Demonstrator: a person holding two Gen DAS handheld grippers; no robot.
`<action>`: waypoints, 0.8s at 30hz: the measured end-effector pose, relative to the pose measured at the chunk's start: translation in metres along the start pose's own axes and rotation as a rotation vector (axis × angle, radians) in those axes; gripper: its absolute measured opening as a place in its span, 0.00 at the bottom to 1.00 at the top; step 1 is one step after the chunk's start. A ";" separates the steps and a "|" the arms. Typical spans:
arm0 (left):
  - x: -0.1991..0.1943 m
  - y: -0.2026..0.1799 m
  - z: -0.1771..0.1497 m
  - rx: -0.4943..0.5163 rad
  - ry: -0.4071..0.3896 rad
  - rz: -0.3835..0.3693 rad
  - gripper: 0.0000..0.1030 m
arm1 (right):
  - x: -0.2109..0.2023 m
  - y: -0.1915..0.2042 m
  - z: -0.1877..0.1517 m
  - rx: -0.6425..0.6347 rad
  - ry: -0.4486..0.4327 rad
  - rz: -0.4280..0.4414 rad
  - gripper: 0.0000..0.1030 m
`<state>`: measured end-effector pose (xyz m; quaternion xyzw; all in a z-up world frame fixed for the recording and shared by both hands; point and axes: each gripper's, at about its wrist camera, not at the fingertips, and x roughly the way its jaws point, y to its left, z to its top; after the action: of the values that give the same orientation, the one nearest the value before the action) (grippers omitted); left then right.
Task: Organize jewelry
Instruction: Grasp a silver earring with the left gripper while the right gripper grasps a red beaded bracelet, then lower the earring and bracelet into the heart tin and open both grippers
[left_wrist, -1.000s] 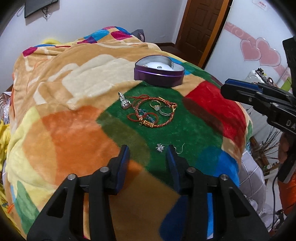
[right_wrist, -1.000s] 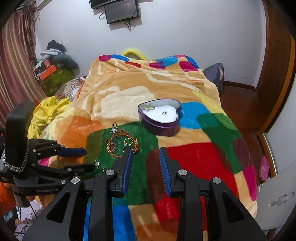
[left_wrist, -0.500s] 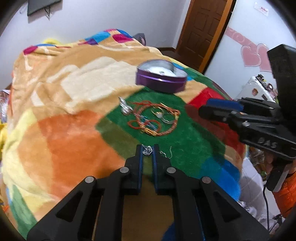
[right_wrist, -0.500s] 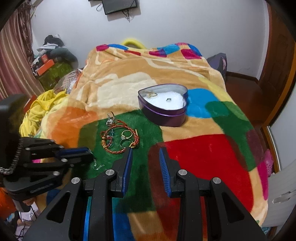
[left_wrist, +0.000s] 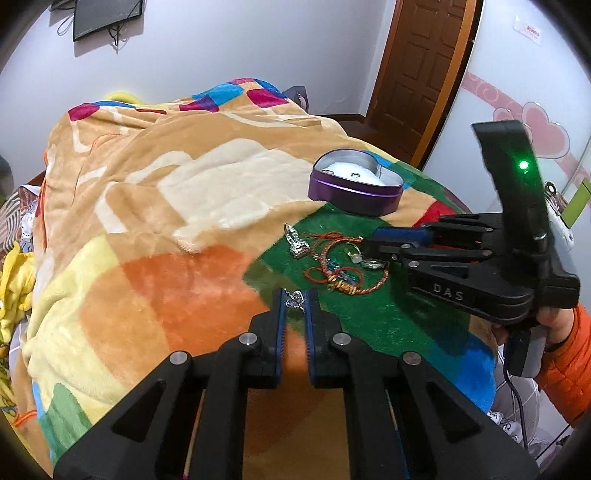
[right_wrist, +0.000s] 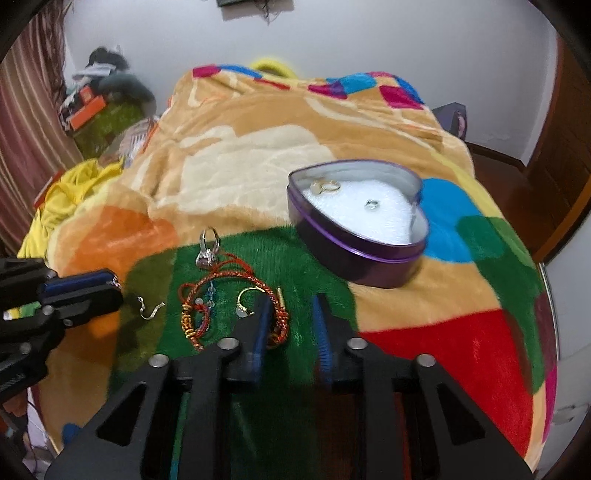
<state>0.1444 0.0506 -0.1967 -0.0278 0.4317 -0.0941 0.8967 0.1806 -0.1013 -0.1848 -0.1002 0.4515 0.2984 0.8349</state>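
Two grippers over a patchwork fleece blanket (left_wrist: 155, 206). Left gripper (left_wrist: 294, 301): fingers pinched on a small silver charm earring (left_wrist: 294, 300), held above the blanket's green patch. Right gripper (right_wrist: 290, 314): jaws apart, holding nothing, tips around the edge of a red braided bracelet (right_wrist: 236, 280) (a gold ring (right_wrist: 246, 302) lies inside its loops). Silver pendant (right_wrist: 209, 248) just beyond the bracelet; loose ear hook (right_wrist: 149, 309) beside it. Purple heart-shaped tin (right_wrist: 364, 251), lid off, white lining, contains two rings.
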 end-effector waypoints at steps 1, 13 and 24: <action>0.001 0.001 0.000 -0.002 0.000 -0.001 0.08 | 0.001 0.002 -0.002 -0.021 0.002 -0.009 0.12; -0.005 0.004 0.009 -0.013 -0.030 0.000 0.08 | -0.027 0.010 0.004 -0.045 -0.080 -0.017 0.07; -0.024 -0.002 0.034 -0.009 -0.104 0.000 0.08 | -0.066 -0.001 0.020 -0.006 -0.212 -0.040 0.07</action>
<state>0.1559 0.0528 -0.1566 -0.0367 0.3850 -0.0906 0.9177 0.1676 -0.1204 -0.1194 -0.0794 0.3576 0.2918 0.8835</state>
